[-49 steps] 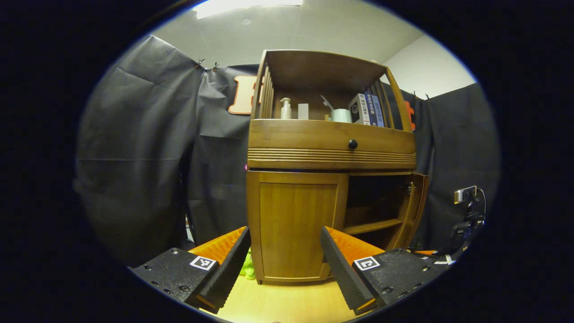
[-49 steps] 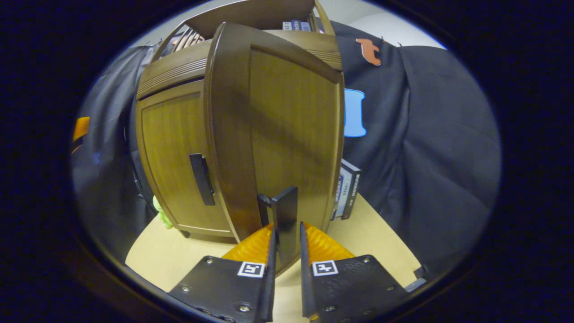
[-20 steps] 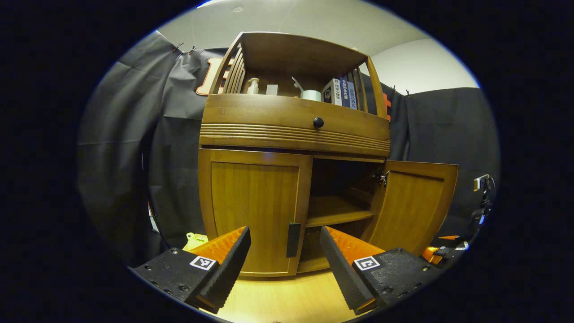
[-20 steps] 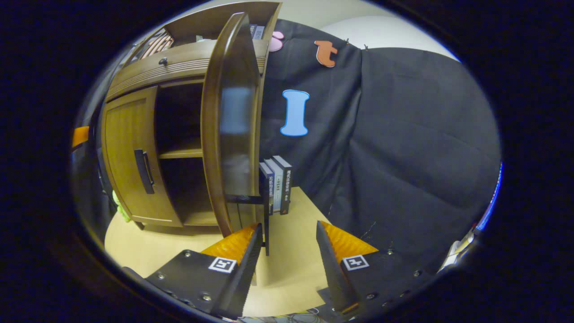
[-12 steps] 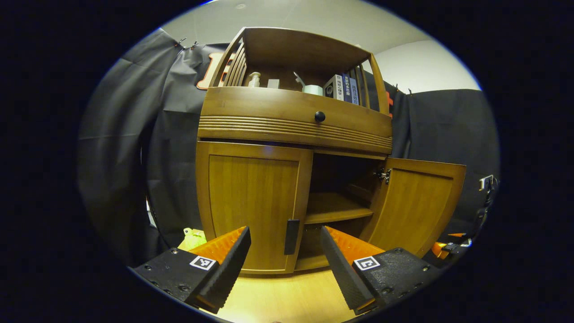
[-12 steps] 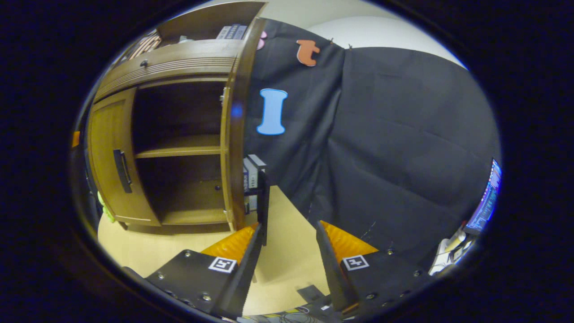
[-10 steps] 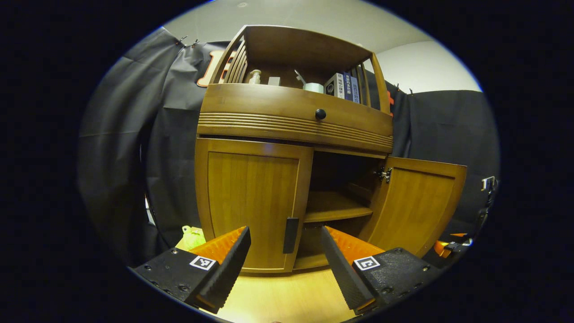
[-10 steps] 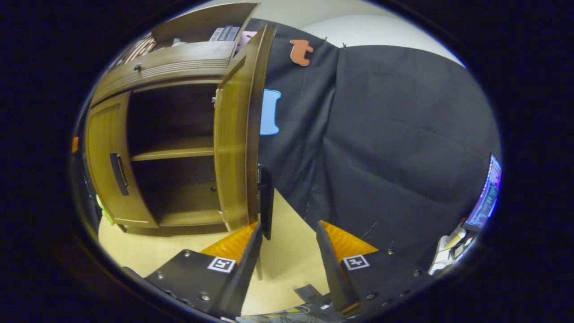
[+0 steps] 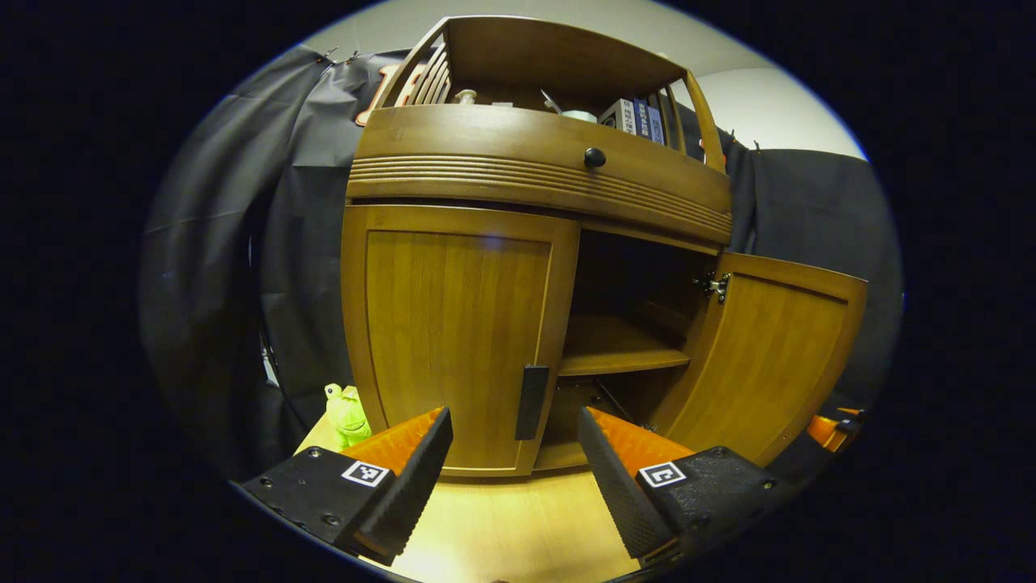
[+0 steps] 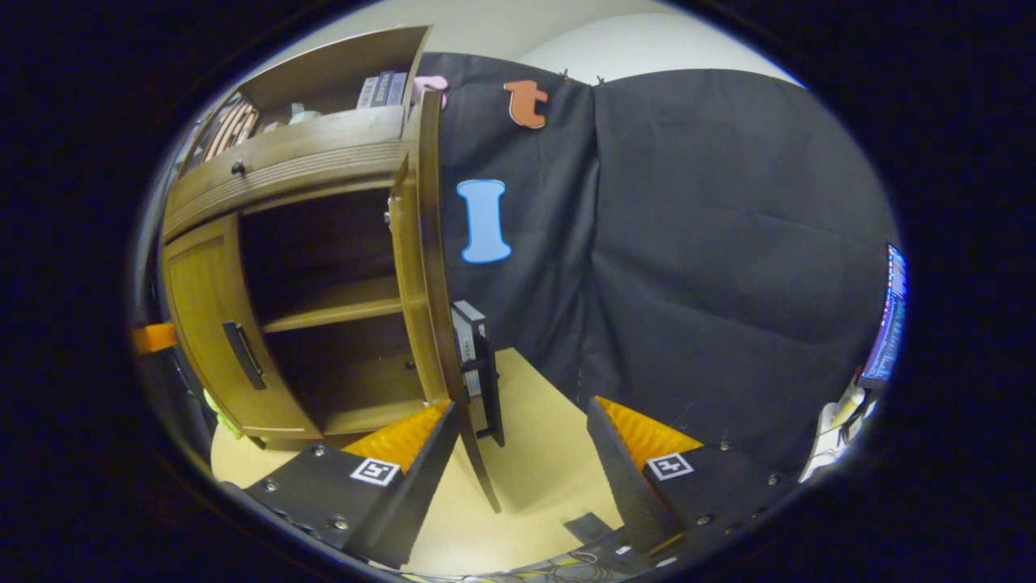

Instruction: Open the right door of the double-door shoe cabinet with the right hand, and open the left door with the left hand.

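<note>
Facing the shoe cabinet (image 9: 534, 170) in the left gripper view, you have the left gripper (image 9: 511, 453) hanging released in front of it, its fingers spread wide with nothing between them. The left door (image 9: 457, 332) is shut, and its dark vertical handle (image 9: 532, 402) sits just beyond the gap between your fingers, not touched by either. The right door (image 9: 765, 356) stands swung well out, showing the inner shelf (image 9: 615, 348) and the dark compartments above and below it. A small green toy (image 9: 346, 413) sits on the pale wooden surface (image 9: 518, 526) just beside the cabinet's left corner, and books (image 9: 639, 113) stand on the open top shelf above the drawer knob (image 9: 595, 157). In the right gripper view, your right gripper (image 10: 518, 457) is also released, fingers apart and holding nothing; the open right door's edge (image 10: 429, 267) rises near the left finger, with its handle (image 10: 486, 380) on the outer face, just ahead of your fingers.
</note>
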`<state>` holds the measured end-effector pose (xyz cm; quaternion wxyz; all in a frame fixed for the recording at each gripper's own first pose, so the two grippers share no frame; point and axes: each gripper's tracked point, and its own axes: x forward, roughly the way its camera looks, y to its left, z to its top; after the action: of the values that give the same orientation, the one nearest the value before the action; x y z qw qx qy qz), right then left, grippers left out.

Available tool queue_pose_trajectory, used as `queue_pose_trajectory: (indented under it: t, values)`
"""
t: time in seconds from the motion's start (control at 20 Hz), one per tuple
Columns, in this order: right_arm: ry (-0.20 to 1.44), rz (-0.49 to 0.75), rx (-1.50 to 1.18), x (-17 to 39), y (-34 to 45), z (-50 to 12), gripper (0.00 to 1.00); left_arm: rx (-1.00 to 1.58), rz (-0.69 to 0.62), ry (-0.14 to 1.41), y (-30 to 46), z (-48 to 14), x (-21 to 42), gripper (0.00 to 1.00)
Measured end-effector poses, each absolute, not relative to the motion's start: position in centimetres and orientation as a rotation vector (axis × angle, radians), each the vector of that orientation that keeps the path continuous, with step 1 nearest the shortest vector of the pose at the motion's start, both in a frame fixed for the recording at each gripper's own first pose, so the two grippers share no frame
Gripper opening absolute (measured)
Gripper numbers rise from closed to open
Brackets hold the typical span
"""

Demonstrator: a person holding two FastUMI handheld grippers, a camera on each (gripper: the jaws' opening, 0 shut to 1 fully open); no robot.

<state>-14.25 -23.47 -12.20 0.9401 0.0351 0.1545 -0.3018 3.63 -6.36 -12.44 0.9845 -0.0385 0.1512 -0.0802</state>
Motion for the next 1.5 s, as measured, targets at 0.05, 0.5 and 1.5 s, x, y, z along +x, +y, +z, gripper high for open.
queue_pose_trajectory:
  t: [0.05, 0.5, 1.5]
  values:
    - [0.290, -0.616, 0.069, -14.1, -23.6, -10.9, 0.95, -0.078, -0.163, 0.308, -6.6, -12.6, 4.0, 0.96]
    - [0.067, -0.542, 0.112, -12.6, -23.7, -0.3, 0.95, -0.067, -0.224, 0.327, -9.7, -13.9, 6.5, 0.96]
    - [-0.011, -0.490, 0.094, -8.1, -25.3, 7.7, 0.95, -0.045, -0.222, 0.393, -12.0, -19.0, 11.0, 0.93]
